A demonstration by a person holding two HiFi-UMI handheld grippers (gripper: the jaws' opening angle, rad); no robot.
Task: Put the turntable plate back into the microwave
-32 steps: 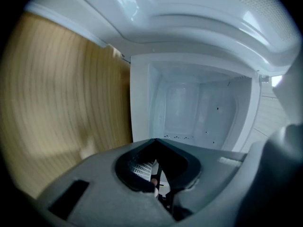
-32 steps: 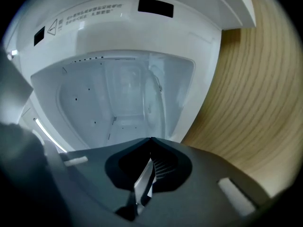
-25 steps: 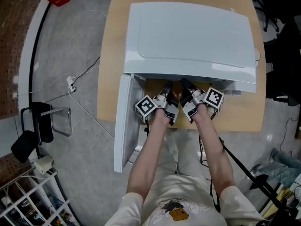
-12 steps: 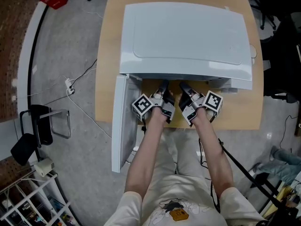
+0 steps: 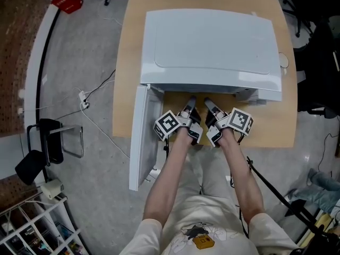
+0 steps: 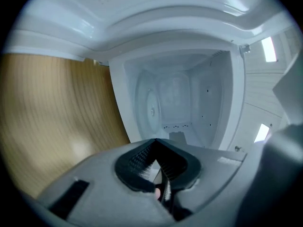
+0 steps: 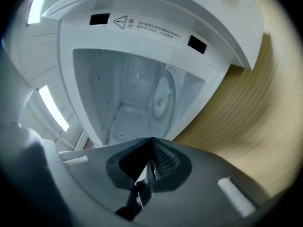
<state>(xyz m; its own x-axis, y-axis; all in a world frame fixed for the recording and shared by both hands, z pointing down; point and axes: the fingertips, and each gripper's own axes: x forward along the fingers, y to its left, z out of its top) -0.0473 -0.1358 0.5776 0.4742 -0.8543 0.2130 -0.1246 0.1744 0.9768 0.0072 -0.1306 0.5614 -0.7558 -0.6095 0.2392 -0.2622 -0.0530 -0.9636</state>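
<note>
As door (image 5: pixel 139 137) stands open, turntable plate (image 7: pixel 160 96) inside microwave (image 5: pixel 212 47)

Head view top-down, gripper views nr microwave (image 5: pixel 212 47)

1. 1 microwave (image 5: pixel 212 47), with 1 door (image 5: pixel 139 137).
2. 1 turntable plate (image 6: pixel 152 111).
3. 2 grippers: 1 left gripper (image 5: pixel 189 100) and 1 right gripper (image 5: pixel 207 102).
4. 1 wooden table (image 5: pixel 130 89).
5. 1 red box (image 5: pixel 67 0) on the floor.
</note>
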